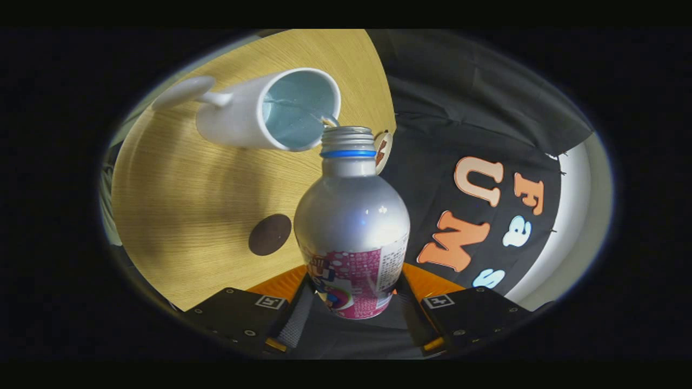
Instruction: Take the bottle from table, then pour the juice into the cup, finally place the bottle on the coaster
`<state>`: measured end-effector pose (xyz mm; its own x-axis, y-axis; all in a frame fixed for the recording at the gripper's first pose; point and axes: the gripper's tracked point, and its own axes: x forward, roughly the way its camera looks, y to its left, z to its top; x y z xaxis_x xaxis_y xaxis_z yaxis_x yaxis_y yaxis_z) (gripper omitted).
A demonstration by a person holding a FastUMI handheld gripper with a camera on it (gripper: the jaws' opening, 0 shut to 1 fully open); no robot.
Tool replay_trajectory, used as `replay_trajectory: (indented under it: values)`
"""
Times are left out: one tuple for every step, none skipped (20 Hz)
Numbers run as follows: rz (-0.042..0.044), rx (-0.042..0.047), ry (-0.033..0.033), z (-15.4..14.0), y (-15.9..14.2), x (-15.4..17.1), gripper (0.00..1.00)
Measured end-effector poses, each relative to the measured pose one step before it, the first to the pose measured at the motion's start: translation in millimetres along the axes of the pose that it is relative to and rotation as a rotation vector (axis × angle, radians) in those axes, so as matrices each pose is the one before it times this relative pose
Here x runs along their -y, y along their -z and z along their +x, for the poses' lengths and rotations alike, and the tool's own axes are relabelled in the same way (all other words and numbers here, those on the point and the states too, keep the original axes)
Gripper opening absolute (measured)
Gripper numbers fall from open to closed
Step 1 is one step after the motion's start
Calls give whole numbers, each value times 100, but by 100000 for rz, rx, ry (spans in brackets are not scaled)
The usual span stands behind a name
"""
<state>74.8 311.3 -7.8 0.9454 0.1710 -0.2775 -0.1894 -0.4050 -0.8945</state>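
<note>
1. The tool (351, 302) is closed on the bottle (351, 227): its two fingers press on the lower, labelled part of the bottle from either side, and the bottle sits between them, clear of the table (178, 205).
2. The bottle is silver metal with a rounded shoulder, a narrow threaded neck and a blue ring (348, 154) just under the thread. A pink patterned label wraps its lower part. There is no cap on it, and the mouth is open.
3. The mouth of the bottle is right at the rim of the cup (265, 111), on the side of the cup away from its handle, and a thin stream of liquid runs from the mouth over the rim into the cup.
4. The cup is white, with a handle on the side away from the bottle. It stands on the table, and its inside looks pale blue. How much liquid it holds I cannot tell.
5. A dark brown round coaster (269, 234) lies flat on the light wood table, beside the bottle's shoulder and well apart from the cup. Nothing rests on it.
6. A small round disc (383, 150) with a pale edge shows just behind the bottle's neck, partly hidden by it; what it is I cannot tell.
</note>
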Motion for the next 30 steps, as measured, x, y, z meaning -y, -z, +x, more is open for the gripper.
replay_trajectory:
  values:
    - [-197,7,67,-30,18,37,77]
    - [-673,-56,114,-51,-15,85,77]
    - [-586,-89,-57,-104,31,35,77]
    - [-224,-37,-347,-53,164,48,77]
    - [-49,-112,-162,-57,93,-34,77]
    - [-177,64,-164,-107,11,71,77]
    - [-247,-115,302,149,-120,164,77]
    - [-355,-76,111,-140,-61,88,77]
    - [-249,-46,-79,107,149,51,77]
    - [-300,120,-85,-120,-31,-71,77]
    - [-369,113,-89,78,-118,-38,77]
    - [-282,-14,49,-11,-11,60,77]
    - [-166,113,-258,64,-34,62,77]
    - [-121,-69,-225,-57,-67,-88,77]
    - [-403,35,-124,2,-39,40,77]
    - [-548,-28,27,-33,17,42,77]
    - [-459,-46,-21,111,81,25,77]
    - [-229,-79,-68,101,-9,49,77]
    - [-431,32,133,-56,-87,50,77]
    - [-571,52,-120,-133,-63,-140,77]
    - [-490,182,-420,-55,-74,-72,77]
    - [-462,151,-302,96,-107,-26,77]
    - [-523,159,16,-50,-134,28,77]
    - [-360,65,81,-100,-27,61,77]
    - [-116,193,-262,104,-67,19,77]
    - [-202,4,-161,-104,-54,-104,77]
    - [-631,31,17,88,-64,51,77]
    - [-876,-154,193,22,78,163,77]
    - [-607,-224,156,-60,61,141,77]
    - [-187,-52,-181,167,30,115,77]
